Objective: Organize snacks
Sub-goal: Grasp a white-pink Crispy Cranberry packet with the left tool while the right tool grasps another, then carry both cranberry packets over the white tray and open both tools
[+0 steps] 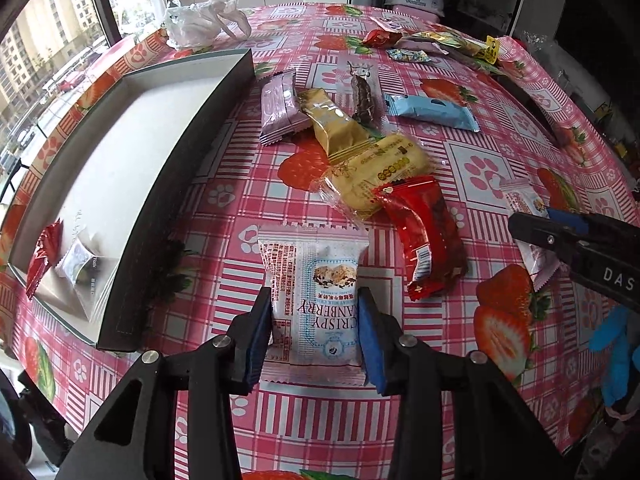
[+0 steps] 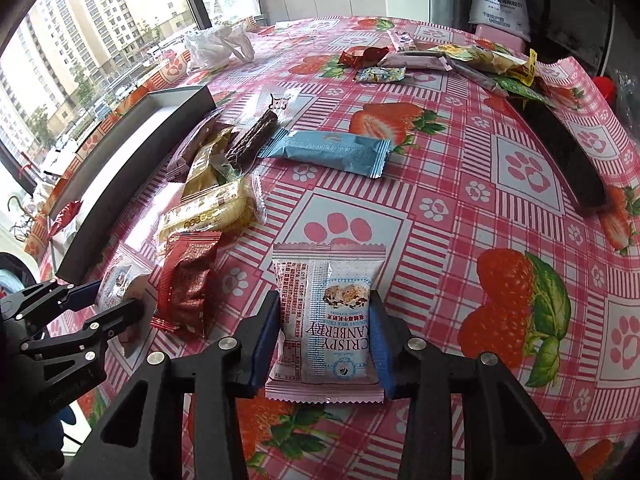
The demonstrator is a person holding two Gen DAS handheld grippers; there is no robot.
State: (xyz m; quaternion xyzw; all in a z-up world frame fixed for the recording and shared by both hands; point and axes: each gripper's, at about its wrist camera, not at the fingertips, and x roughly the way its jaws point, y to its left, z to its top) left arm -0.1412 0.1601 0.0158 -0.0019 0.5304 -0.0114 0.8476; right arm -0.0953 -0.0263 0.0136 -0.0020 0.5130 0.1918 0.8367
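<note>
My left gripper (image 1: 314,320) is shut on a white Crispy Cranberry packet (image 1: 316,304), its blue pads pressing both sides, just above the tablecloth. My right gripper (image 2: 325,332) is shut on a second white Crispy Cranberry packet (image 2: 326,320) in the same way. The right gripper also shows at the right edge of the left wrist view (image 1: 532,224), closed on its packet (image 1: 524,200). The left gripper shows at the left of the right wrist view (image 2: 116,296). A dark-walled open box (image 1: 172,184) with a white floor lies to the left and holds a red packet (image 1: 44,256) and a clear packet (image 1: 80,264).
Loose snacks lie mid-table: a red packet (image 1: 424,232), yellow biscuits (image 1: 376,172), a gold bar (image 1: 332,120), a mauve packet (image 1: 278,106), a blue packet (image 1: 432,110). More snacks (image 1: 432,42) and a dark lid (image 2: 568,156) sit far right. A white plastic bag (image 1: 200,22) lies at the back.
</note>
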